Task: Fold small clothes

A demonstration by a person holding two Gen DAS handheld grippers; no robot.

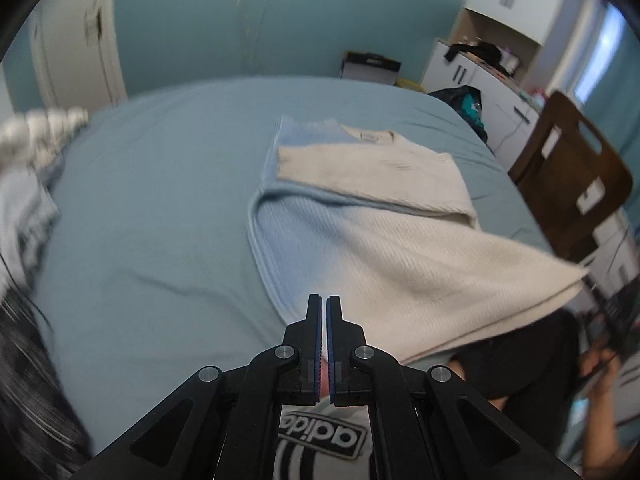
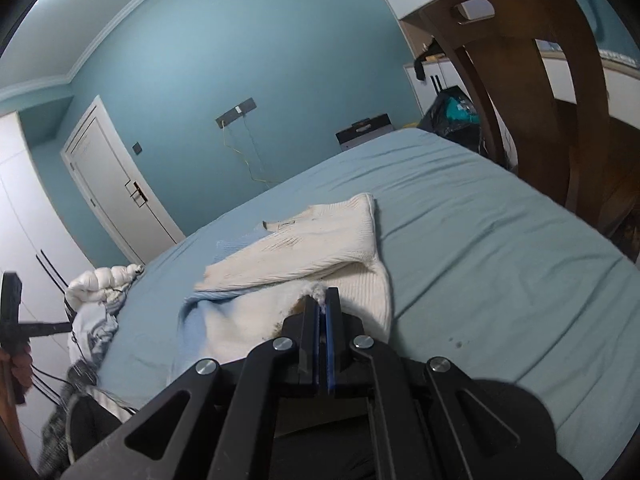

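On the wide bed with a pale blue sheet (image 1: 160, 208), in a room with teal walls and a white panelled door (image 2: 116, 192), lies a ribbed knit sweater fading from light blue to cream (image 1: 360, 232). It sits right of the bed's middle, one cream sleeve folded across its chest. A rumpled heap of white and grey clothes (image 2: 96, 304) rests at the bed's left edge, well apart from the sweater, with bare sheet between them. A dark brown wooden chair (image 2: 520, 92) stands just beside the bed's right edge.

The left claw (image 1: 324, 300) hovers over the sweater's near hem, its blue-padded fingers (image 1: 318, 328) nearly together with nothing between them. The right claw (image 2: 321, 300) is clamped on the sweater's cream hem, lifting that corner off the sheet. The cloth bunches at its tips.
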